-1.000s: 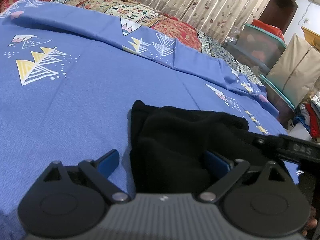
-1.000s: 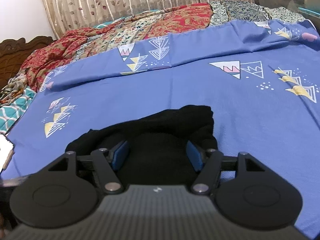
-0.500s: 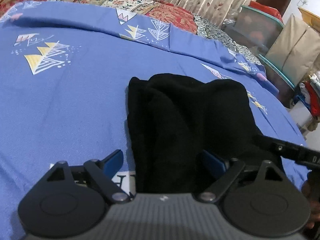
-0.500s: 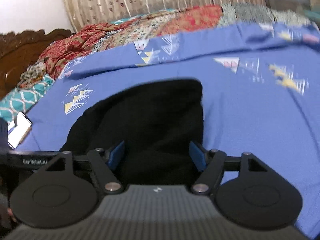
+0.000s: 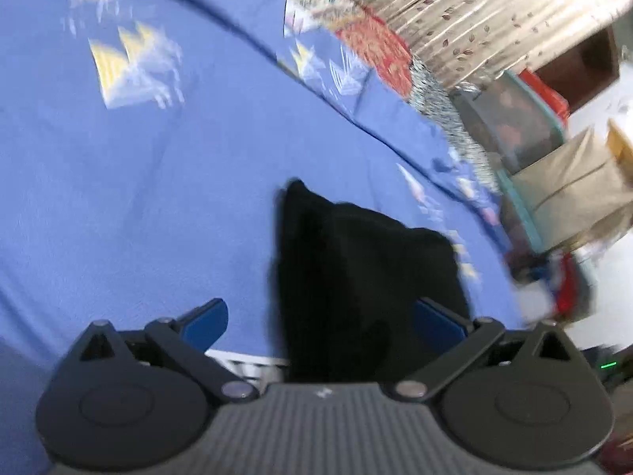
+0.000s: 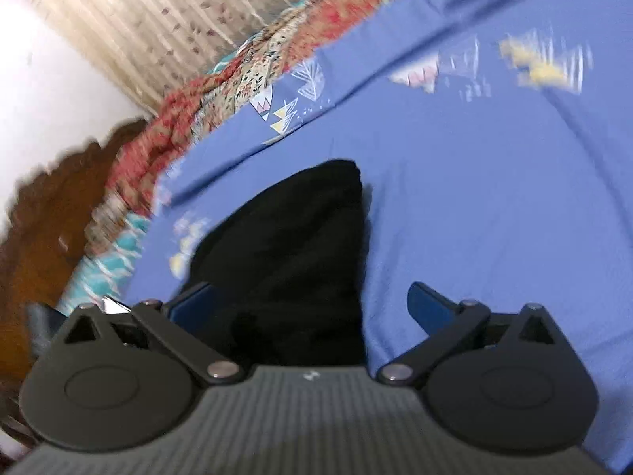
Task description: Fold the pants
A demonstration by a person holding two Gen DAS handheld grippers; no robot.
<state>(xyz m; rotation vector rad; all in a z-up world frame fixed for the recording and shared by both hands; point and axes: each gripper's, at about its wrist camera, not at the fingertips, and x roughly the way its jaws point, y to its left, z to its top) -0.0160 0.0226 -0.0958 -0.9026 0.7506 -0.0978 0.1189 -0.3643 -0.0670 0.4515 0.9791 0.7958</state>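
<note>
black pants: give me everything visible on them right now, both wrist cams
The black pants are a soft, fleecy-looking dark bundle, folded into a compact stack with layered edges on its left side in the left wrist view. They lie on the blue patterned bedsheet, which is all that visibly touches them. In the right wrist view they taper to a rounded far corner. Both views are motion-blurred, so seams, waistband and pockets cannot be made out.

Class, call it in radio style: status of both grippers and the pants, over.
Left gripper open, right gripper open. Black pants bunched on blue bedsheet, between both jaws, ungripped. Nothing blocking.
</note>
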